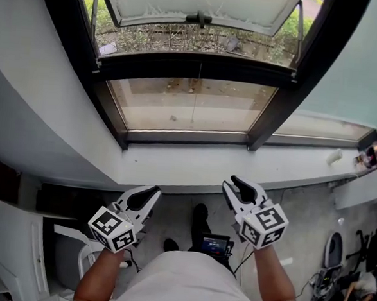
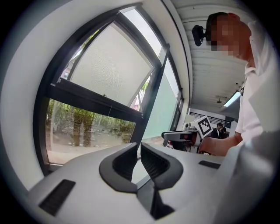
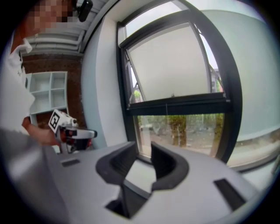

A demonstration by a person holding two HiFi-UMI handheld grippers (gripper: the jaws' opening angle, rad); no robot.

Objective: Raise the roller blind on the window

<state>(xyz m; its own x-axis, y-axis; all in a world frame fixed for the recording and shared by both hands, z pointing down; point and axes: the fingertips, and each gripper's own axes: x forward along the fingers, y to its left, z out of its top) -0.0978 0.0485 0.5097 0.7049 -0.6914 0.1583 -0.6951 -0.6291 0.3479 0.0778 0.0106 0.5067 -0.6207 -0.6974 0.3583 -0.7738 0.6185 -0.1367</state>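
Observation:
The pale roller blind [image 1: 199, 2] hangs over the upper part of the black-framed window [image 1: 108, 102]; the lower pane is bare glass. It also shows in the left gripper view as the blind [image 2: 111, 65] and in the right gripper view as the blind [image 3: 168, 65]. A thin cord [image 1: 196, 105] drops from the middle of its bottom bar. My left gripper [image 1: 151, 193] is below the sill, shut, with nothing between its jaws [image 2: 139, 151]. My right gripper [image 1: 232, 183] is beside it, open and empty [image 3: 143, 151]. Neither touches the blind or the cord.
The white window sill [image 1: 239, 163] runs across in front of both grippers. A white chair [image 1: 88, 252] stands at the lower left, and a small device with a screen [image 1: 214, 245] lies on the floor. White shelves [image 3: 48, 94] are at the left wall. Seated people [image 1: 359, 290] are at the lower right.

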